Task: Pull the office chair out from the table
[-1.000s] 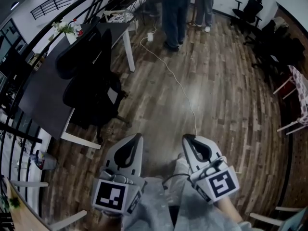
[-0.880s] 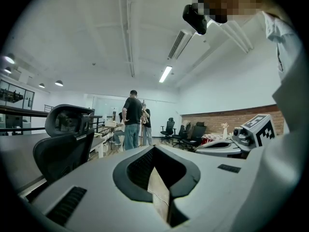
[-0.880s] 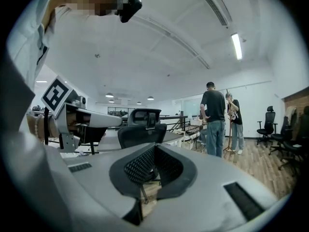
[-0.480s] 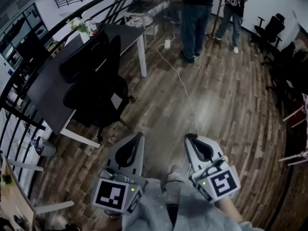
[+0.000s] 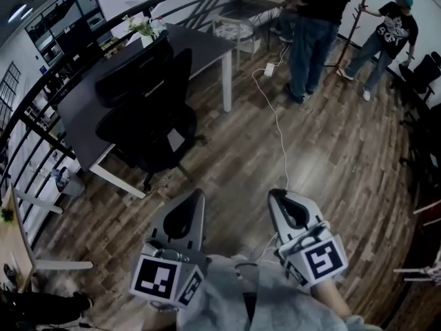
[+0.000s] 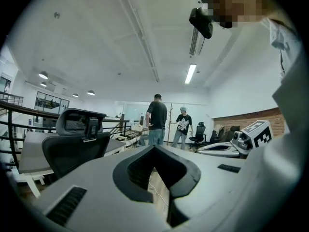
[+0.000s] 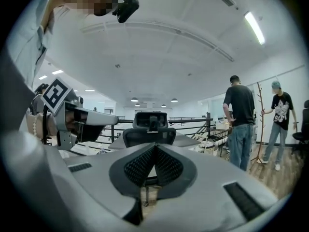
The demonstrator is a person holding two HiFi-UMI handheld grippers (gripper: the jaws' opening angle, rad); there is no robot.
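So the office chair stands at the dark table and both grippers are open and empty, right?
Not open: the two gripper views show the left gripper and right gripper shut, empty. The office chair does stand at the dark table.

ahead of me a person in jeans is standing beside a coat rack, a person in a teal cap is standing on its far side, and a white cable is trailing across the wooden floor.
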